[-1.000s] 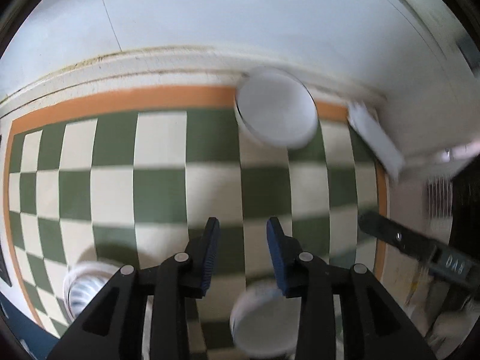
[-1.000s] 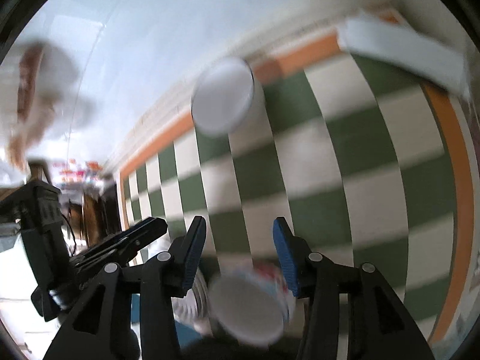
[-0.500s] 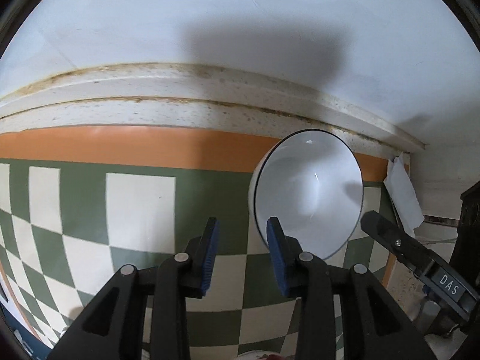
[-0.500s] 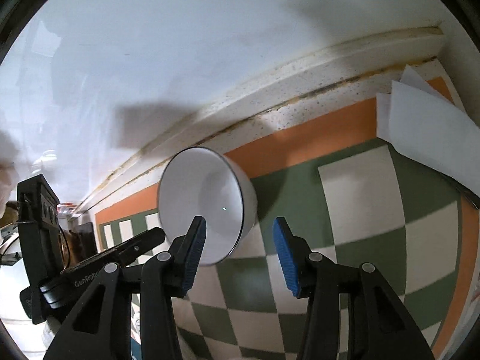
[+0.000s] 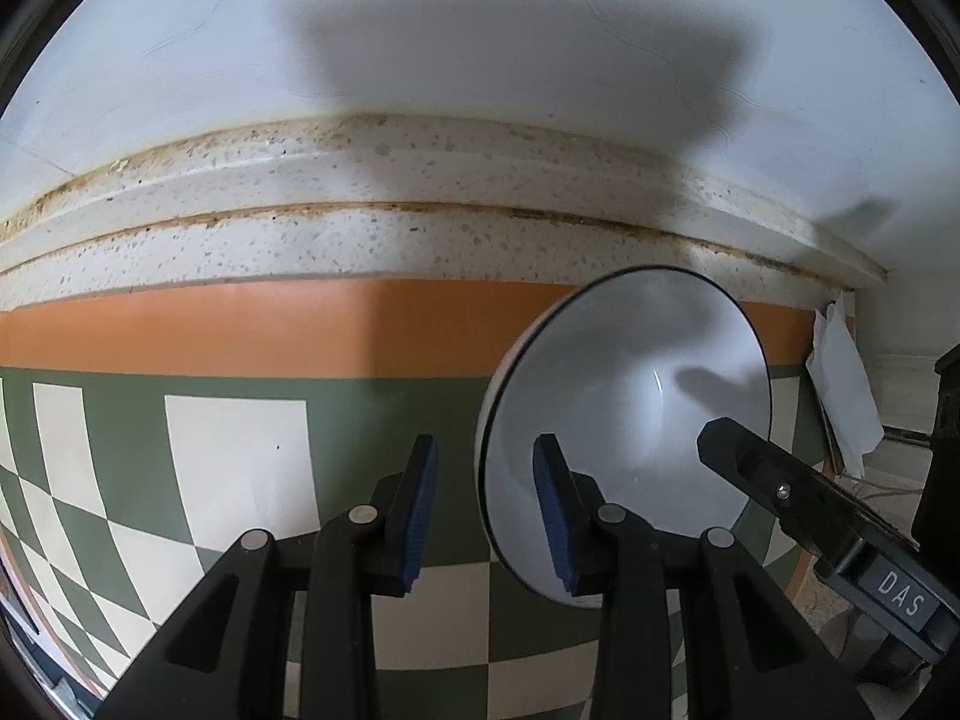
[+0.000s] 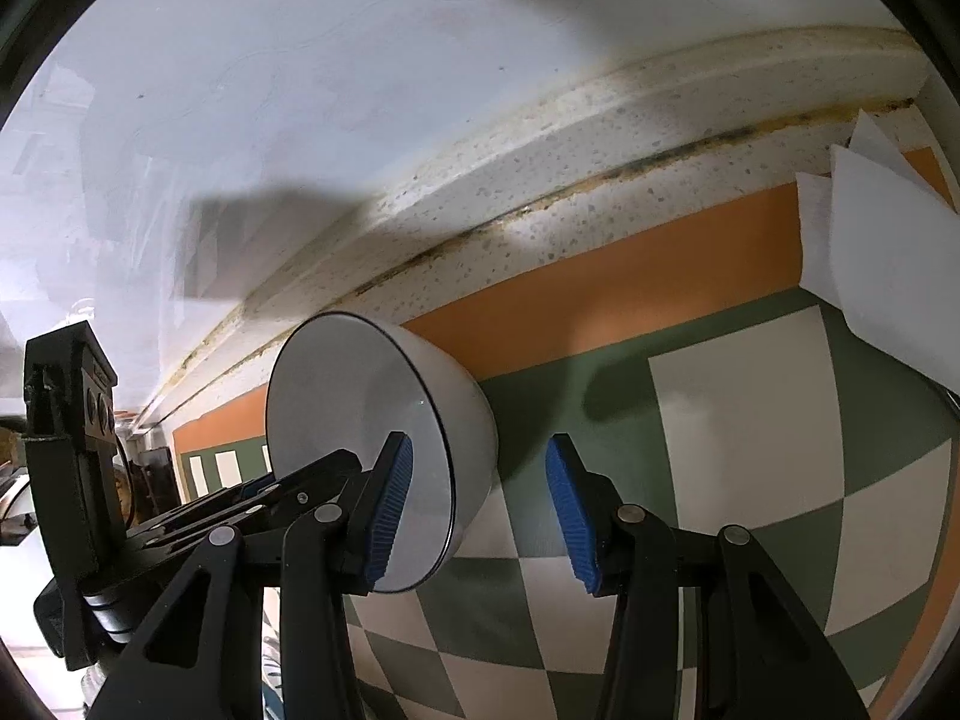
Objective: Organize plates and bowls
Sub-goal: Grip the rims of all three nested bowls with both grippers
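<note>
**Closing in on the white bowl from both sides**

I hold both grippers at the white bowl [image 5: 630, 420], which sits on the checked cloth [image 5: 240, 468] near its orange border, close to the speckled ledge [image 5: 360, 180] along the wall. A sheet of white paper [image 6: 882, 276] lies well apart from the bowl, toward the corner.

My left gripper [image 5: 486, 516] is open at a middling width and holds nothing. Its right finger appears to sit inside the bowl's mouth and the left one outside, so the near rim looks to pass between them, though I cannot tell whether either pad touches. My right gripper [image 6: 480, 516] is also open and empty; its left finger overlaps the rim on the other side, and its right finger stands over bare cloth beside the bowl.

My judgement: one grip on the rim is enough. I would seat the wall deep between the left pads before closing, squeeze gently since glazed ceramic is slippery, and keep the right gripper clear so the two do not collide. Lift straight up, so the bowl does not swing.
</note>
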`<move>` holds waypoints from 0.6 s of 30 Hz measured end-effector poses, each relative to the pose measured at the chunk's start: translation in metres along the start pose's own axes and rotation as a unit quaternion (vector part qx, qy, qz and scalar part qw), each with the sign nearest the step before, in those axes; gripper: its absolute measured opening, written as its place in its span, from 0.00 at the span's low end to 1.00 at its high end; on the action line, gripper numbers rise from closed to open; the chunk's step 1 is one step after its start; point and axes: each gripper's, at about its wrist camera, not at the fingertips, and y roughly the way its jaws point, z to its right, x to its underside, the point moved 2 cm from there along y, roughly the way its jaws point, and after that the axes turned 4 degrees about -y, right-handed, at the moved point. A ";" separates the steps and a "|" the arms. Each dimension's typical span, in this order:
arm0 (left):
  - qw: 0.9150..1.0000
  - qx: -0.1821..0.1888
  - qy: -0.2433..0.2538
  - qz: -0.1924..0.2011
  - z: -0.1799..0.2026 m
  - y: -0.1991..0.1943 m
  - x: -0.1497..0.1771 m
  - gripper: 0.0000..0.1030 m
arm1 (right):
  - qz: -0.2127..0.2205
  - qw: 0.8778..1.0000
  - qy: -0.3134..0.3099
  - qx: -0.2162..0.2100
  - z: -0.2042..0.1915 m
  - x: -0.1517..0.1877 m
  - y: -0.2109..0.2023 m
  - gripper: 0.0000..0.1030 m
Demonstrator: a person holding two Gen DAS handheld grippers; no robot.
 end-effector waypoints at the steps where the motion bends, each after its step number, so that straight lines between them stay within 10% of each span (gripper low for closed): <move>1: 1.000 0.001 -0.001 0.000 0.000 0.000 0.000 0.29 | -0.001 1.000 0.000 0.000 0.003 -0.001 -0.001 0.48; 10: 1.000 0.009 -0.001 0.011 0.004 0.005 0.005 0.07 | -0.009 1.000 -0.009 0.002 0.004 0.002 0.004 0.17; 18: 1.000 0.016 0.009 0.024 0.001 -0.011 0.014 0.07 | 0.000 0.999 -0.027 0.022 -0.007 0.008 0.002 0.13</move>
